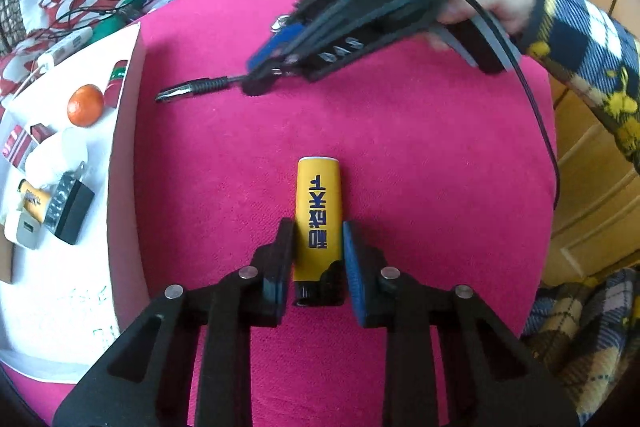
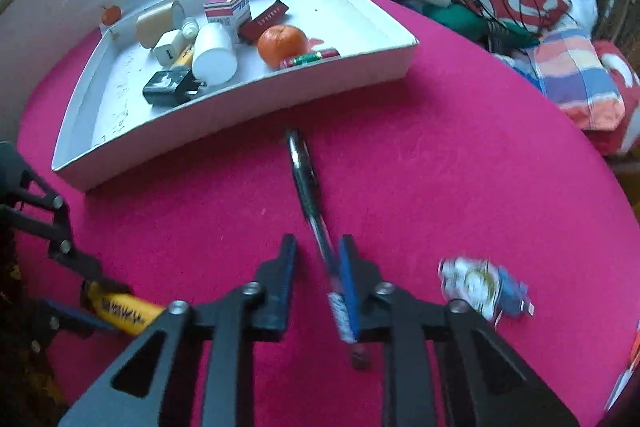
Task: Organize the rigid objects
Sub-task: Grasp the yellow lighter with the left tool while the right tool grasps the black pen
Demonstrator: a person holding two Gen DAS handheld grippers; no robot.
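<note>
Currently I have both tools engaged, and the relation that governs the coming move is where the white tray (image 2: 224, 119) lies from each held object.

1. Tray. It sits at the left edge of the pink counter (image 1: 400, 147) as the left wrist view shows it, and at the far left in the right wrist view. It already holds an orange (image 2: 282, 45), a white bottle (image 2: 214, 53), a black adapter (image 2: 168, 87) and small boxes.

2. Left hand-held gripper (image 1: 318, 247). I read its jaws as clamped on the yellow cylinder (image 1: 318, 211), one pad on each side of its lower half. The cylinder lies flat on the counter, its long axis running straight away from the tool, in line with the fingers. The tray is to the left of this grip, near, with bare counter between.

3. Right hand-held gripper (image 2: 318, 267). Its jaws are closed onto the pen (image 2: 306, 183). The pen's long axis runs forward from the fingers, slightly askew, so the grip is near its tail end; in the left wrist view the metal tip points toward the tray wall. The tip lies near that wall but apart from it.

4. Remaining item. A small blue and white object (image 2: 480, 285) lies on the counter to the right of the right tool; it is blurred and I cannot identify it.

Judgement: the left tool is nearer the tray. Both objects must be lifted over the wall; the pen, held at one end, may droop or swing.
</note>
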